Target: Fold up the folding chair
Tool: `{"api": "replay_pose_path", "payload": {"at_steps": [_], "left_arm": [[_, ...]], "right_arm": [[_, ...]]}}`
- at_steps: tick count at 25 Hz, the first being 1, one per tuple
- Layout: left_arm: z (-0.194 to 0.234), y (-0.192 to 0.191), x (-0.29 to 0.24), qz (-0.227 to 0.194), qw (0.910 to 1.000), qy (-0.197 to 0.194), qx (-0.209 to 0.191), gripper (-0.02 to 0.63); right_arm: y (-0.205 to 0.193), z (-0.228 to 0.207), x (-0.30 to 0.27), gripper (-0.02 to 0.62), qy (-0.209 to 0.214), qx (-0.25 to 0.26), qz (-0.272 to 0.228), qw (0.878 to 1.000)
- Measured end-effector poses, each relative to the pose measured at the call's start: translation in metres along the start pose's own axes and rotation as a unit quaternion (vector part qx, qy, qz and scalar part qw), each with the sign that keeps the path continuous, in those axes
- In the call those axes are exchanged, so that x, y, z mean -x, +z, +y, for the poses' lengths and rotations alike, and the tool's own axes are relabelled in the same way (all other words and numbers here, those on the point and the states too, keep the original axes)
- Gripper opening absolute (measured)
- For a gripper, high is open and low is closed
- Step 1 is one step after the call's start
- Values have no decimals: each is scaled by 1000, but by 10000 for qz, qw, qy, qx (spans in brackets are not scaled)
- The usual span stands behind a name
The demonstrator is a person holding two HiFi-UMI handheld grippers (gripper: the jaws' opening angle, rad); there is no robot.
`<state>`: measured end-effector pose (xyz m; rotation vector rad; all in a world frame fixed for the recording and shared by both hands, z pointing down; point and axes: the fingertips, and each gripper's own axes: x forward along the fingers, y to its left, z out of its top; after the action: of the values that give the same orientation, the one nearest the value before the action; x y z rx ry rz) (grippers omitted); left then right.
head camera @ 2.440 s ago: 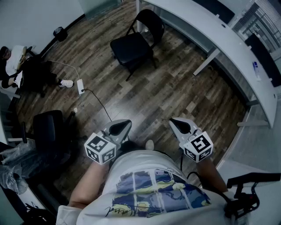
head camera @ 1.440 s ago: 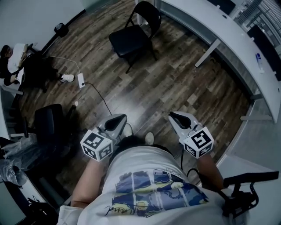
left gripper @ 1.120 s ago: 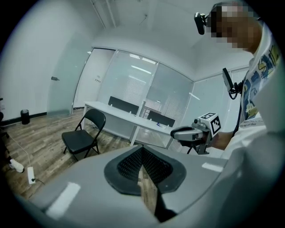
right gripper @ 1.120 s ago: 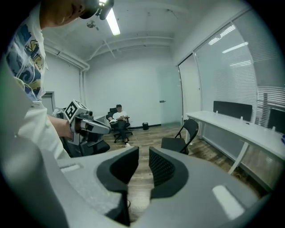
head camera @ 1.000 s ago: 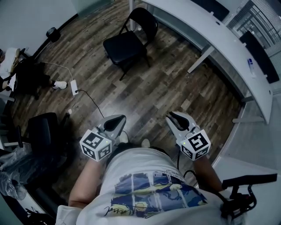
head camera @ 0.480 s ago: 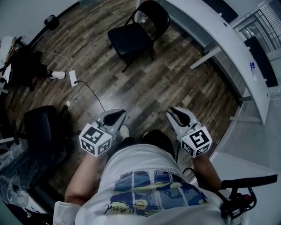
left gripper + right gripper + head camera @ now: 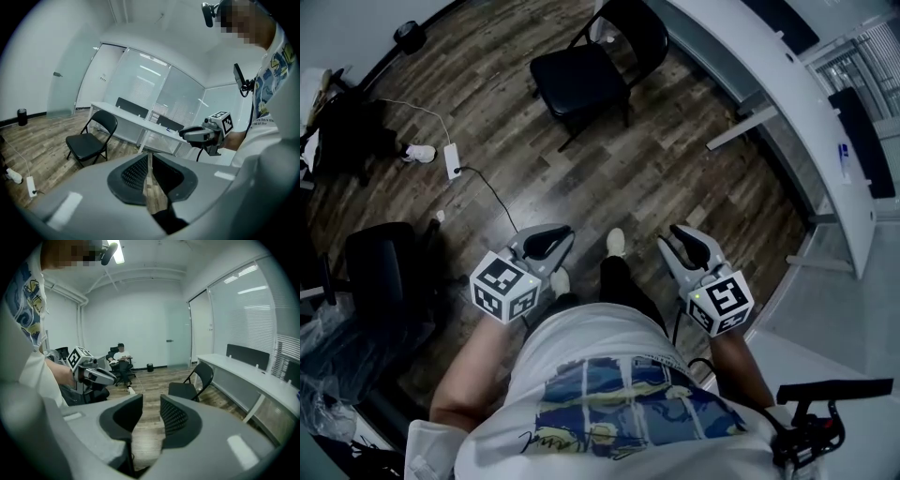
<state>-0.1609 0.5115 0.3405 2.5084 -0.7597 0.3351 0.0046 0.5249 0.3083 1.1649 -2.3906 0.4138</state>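
Note:
The black folding chair [image 7: 577, 80] stands unfolded on the wood floor, far ahead of me by the white desk. It also shows in the left gripper view, chair [image 7: 89, 140], and in the right gripper view, chair [image 7: 192, 387]. My left gripper [image 7: 555, 236] is held at waist height; its jaws are opening, a thin slit with nothing in it [image 7: 149, 157]. My right gripper [image 7: 675, 234] is level with it, and its jaws are opening too, a clear gap with nothing between them [image 7: 151, 404]. Neither gripper touches the chair.
A long curved white desk [image 7: 750, 66] runs along the right behind the chair. A power strip [image 7: 450, 159] with its cable lies on the floor at left. A black office chair [image 7: 384, 272] stands near left. A person [image 7: 119, 359] sits at the far wall.
The person has stepped forward; a white shoe now shows on the floor between the two grippers. Both grippers have travelled along with the body toward the chair.

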Motion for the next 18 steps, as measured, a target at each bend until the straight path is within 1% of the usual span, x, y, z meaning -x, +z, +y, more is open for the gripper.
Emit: {"api": "replay_pose_path", "payload": {"at_steps": [5,10,14,18], "left_arm": [[7,25,-41,2,9997,231,8,38],[10,59,-95,-36,9989,472,6,46],[14,77,-132,-31,9977,673,19,49],[19,89,-153,-116,9957,892,202,49]], "right_arm": [[11,-46,-12,107,241,89,-110,9996],[23,-114,-18,107,438,141,-188,9988],[24,-164,-24,108,543,135,-207,9982],[22,-199,-31,108,658,163,-179,9975]]}}
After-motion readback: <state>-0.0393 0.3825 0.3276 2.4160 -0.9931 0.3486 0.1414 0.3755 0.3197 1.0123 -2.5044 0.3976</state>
